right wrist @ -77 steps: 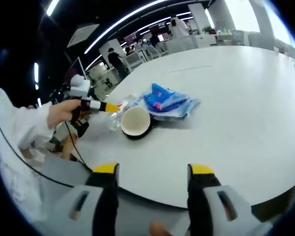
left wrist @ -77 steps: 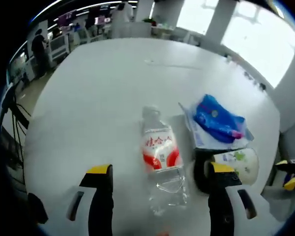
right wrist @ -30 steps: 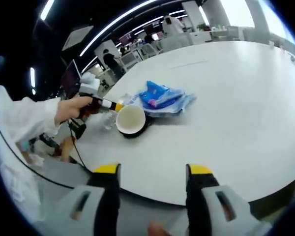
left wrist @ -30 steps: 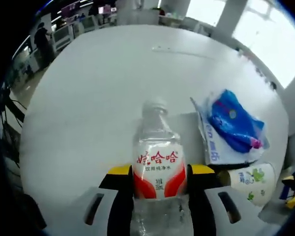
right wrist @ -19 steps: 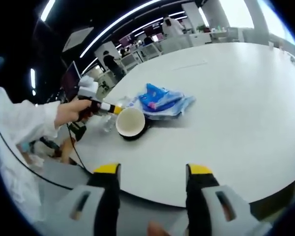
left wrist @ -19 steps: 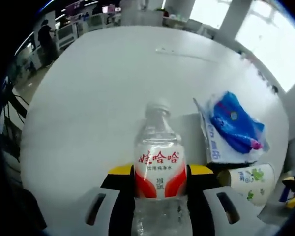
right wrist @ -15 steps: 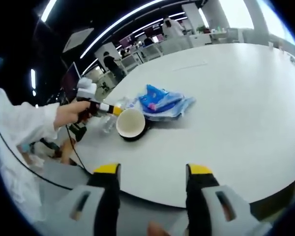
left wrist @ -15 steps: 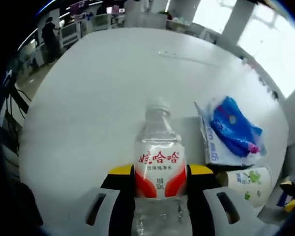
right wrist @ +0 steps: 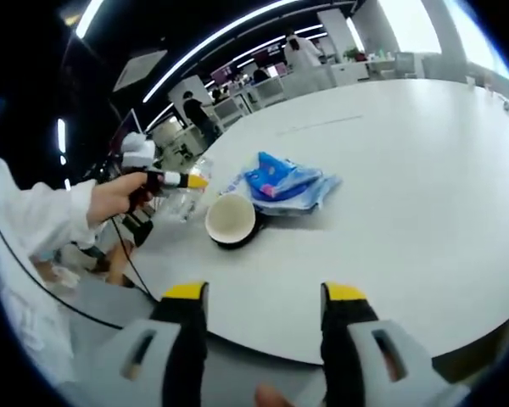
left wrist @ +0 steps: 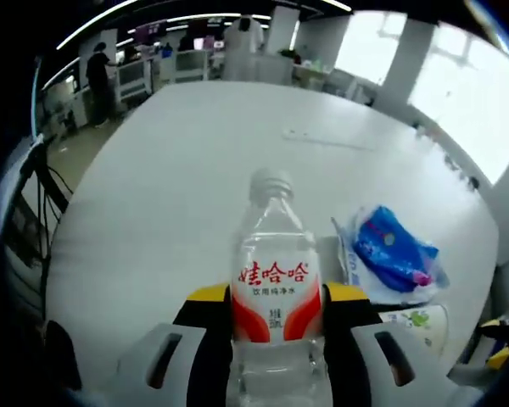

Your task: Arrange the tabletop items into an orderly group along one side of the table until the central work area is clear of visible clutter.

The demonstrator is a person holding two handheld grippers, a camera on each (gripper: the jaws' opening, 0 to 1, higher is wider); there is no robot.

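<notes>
A clear water bottle (left wrist: 274, 280) with a red and white label stands upright between the jaws of my left gripper (left wrist: 276, 297), which is shut on its body and holds it above the white table (left wrist: 170, 212). In the right gripper view a hand holds that left gripper (right wrist: 171, 180) with the bottle (right wrist: 187, 202) off the table's left edge. A blue packet on a clear bag (left wrist: 392, 253) (right wrist: 286, 183) lies to the right. Beside it a paper cup (left wrist: 417, 323) (right wrist: 230, 219) lies on its side. My right gripper (right wrist: 264, 298) is open with nothing in it, below the table's near edge.
A thin flat strip (left wrist: 327, 140) lies far out on the table. Desks, screens and people (left wrist: 97, 72) stand beyond the far edge. Cables (left wrist: 34, 182) hang at the left. A white sleeve (right wrist: 34, 229) crosses the right gripper view.
My left gripper, open 2.6 s ago over the lying bottle, has shut on it and lifted it upright off the table. The right gripper has hardly moved.
</notes>
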